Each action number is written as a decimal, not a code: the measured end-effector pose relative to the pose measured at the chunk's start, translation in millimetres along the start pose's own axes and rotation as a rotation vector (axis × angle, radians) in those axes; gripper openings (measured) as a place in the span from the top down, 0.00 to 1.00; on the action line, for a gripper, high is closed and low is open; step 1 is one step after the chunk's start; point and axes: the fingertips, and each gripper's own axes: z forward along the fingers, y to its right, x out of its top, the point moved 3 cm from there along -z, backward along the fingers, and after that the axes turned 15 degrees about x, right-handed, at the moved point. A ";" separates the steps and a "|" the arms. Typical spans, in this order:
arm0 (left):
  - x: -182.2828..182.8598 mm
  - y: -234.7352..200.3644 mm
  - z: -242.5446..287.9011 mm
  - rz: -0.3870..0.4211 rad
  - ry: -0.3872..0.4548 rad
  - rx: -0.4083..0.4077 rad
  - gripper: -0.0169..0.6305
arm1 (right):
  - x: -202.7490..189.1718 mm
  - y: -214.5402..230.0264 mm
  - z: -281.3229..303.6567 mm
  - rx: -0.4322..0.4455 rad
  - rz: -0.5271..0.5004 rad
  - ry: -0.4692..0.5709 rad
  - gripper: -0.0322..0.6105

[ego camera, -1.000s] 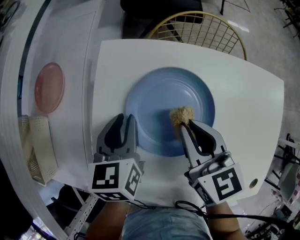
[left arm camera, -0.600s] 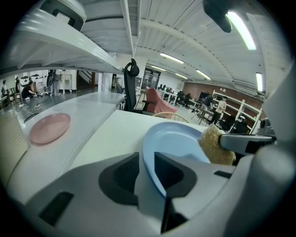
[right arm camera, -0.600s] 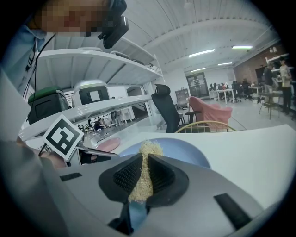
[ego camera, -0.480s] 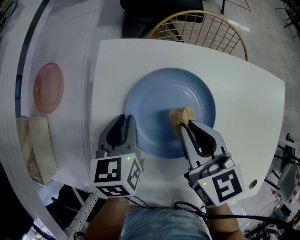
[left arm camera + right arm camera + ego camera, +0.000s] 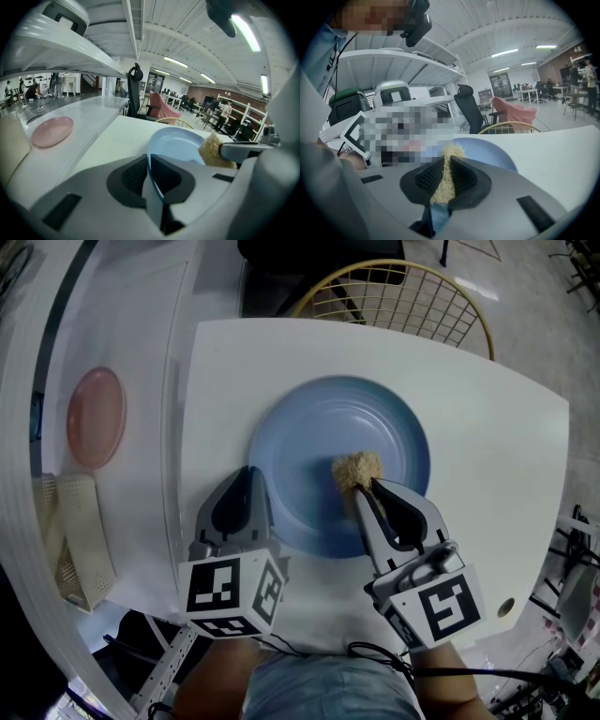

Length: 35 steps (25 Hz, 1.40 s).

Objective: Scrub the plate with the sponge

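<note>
A pink plate lies well left of the white table, and a wire chair stands behind it. The left gripper pinches the blue plate at its near rim. The right gripper clamps the tan sponge, which rests on the plate's middle.

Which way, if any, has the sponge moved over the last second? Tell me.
Yes, slightly: the sponge, held in the right tool, has slid a little left, toward the middle of the blue plate whose rim the left tool grips.

Open-plan office, black office chair, distant desks, ceiling strip lights
</note>
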 end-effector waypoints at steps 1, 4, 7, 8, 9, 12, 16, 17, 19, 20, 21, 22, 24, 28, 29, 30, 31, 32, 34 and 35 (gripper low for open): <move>3.0 0.5 -1.6 0.001 0.009 -0.003 0.93 | 0.0 -0.1 0.7 0.002 0.000 0.004 0.88; 11.1 5.3 -8.7 0.023 0.035 -0.017 0.94 | -0.9 -0.6 1.7 0.009 0.005 -0.007 0.88; 18.6 13.4 -18.2 0.035 0.058 -0.032 0.94 | -3.1 -2.3 1.8 0.021 0.019 -0.026 0.88; 21.4 16.2 -21.4 0.043 0.067 -0.038 0.94 | -2.9 -2.9 1.9 0.022 0.021 -0.026 0.88; 24.3 19.0 -24.5 0.052 0.076 -0.045 0.94 | -2.4 -3.6 1.7 0.023 0.023 -0.026 0.88; 30.3 27.8 -33.1 0.074 0.093 -0.067 0.94 | -0.2 -5.6 0.2 0.025 0.023 -0.026 0.88; 32.0 37.2 -39.5 0.086 0.097 -0.088 0.94 | 1.6 -11.8 1.8 0.042 0.011 -0.030 0.88; 31.9 38.6 -40.2 0.088 0.096 -0.091 0.94 | 1.8 -14.5 3.0 0.049 0.008 -0.031 0.88; 31.5 40.8 -40.7 0.092 0.091 -0.095 0.94 | 2.0 -20.5 5.9 0.066 0.006 -0.031 0.88; 31.2 41.8 -40.9 0.093 0.089 -0.097 0.94 | 1.8 -23.6 7.2 0.075 0.004 -0.032 0.88; 30.7 42.5 -41.1 0.094 0.087 -0.100 0.94 | 1.4 -26.8 8.4 0.084 0.002 -0.032 0.88; 30.2 43.1 -41.5 0.095 0.085 -0.103 0.94 | 0.9 -30.1 9.4 0.094 -0.001 -0.032 0.88; 29.5 44.2 -42.3 0.097 0.083 -0.108 0.94 | -0.2 -36.7 11.0 0.118 -0.002 -0.033 0.88; 29.6 46.8 -43.9 0.098 0.084 -0.120 0.94 | -2.9 -49.4 12.3 0.165 -0.007 -0.037 0.88; 29.8 47.4 -44.5 0.097 0.084 -0.122 0.94 | -4.0 -52.7 12.0 0.175 -0.005 -0.038 0.88; 30.1 47.7 -45.2 0.095 0.085 -0.124 0.94 | -5.4 -56.0 11.4 0.185 -0.002 -0.039 0.88; 30.5 47.9 -46.1 0.093 0.085 -0.125 0.94 | -7.1 -59.4 10.6 0.196 0.003 -0.041 0.88; 31.1 47.9 -46.9 0.092 0.087 -0.126 0.94 | -8.9 -63.2 9.9 0.210 0.007 -0.044 0.88; 32.7 48.0 -48.5 0.091 0.092 -0.125 0.94 | -13.0 -71.5 8.4 0.239 0.013 -0.053 0.88; 33.4 47.8 -49.3 0.092 0.095 -0.125 0.94 | -15.5 -75.7 7.6 0.252 0.016 -0.059 0.88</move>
